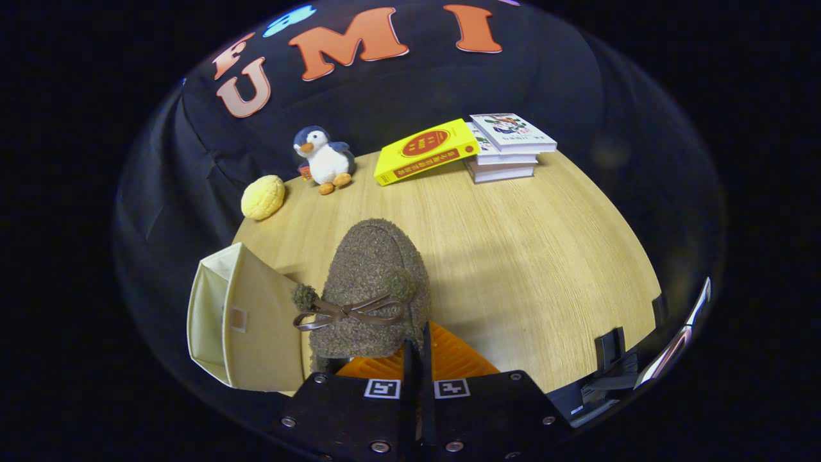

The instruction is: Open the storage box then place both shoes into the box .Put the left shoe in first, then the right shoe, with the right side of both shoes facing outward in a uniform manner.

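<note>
A brown fuzzy shoe (372,282) with a thin bow and two pom-poms hangs just ahead of my fingers, toe pointing away from me. My gripper (418,351) is shut on the shoe's rear rim, its fingers nearly touching. The shoe appears lifted above the wooden table (526,256). Close on the shoe's left stands the cream storage box (256,321). One flat panel of the box faces the shoe, and its pale inside (206,308) shows on the far left. The shoe hides part of the box's right edge.
At the back of the table stand a plush penguin (324,159), a yellow bun-shaped toy (263,197), a yellow book (426,151) and a stack of books (510,147). Black clips (609,346) sit on the table's right front edge.
</note>
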`<action>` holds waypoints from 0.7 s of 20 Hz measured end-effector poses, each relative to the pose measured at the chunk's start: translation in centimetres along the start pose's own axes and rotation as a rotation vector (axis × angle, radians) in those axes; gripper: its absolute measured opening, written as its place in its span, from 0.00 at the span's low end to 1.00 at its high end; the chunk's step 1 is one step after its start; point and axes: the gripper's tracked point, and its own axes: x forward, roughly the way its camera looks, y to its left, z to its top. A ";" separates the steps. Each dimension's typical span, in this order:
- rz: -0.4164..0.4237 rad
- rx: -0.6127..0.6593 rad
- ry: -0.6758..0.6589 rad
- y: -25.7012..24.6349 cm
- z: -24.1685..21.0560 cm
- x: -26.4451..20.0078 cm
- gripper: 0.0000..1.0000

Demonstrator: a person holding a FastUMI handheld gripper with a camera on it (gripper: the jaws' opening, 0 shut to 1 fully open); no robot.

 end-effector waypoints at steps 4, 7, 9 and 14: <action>0.070 -0.029 -0.002 6.9 0.9 -1.3 0.05; 0.116 -0.068 -0.001 12.1 0.9 -1.5 0.05; 0.133 -0.097 0.010 15.0 0.3 -1.3 0.05; 0.188 -0.137 0.031 21.7 -0.6 -1.4 0.05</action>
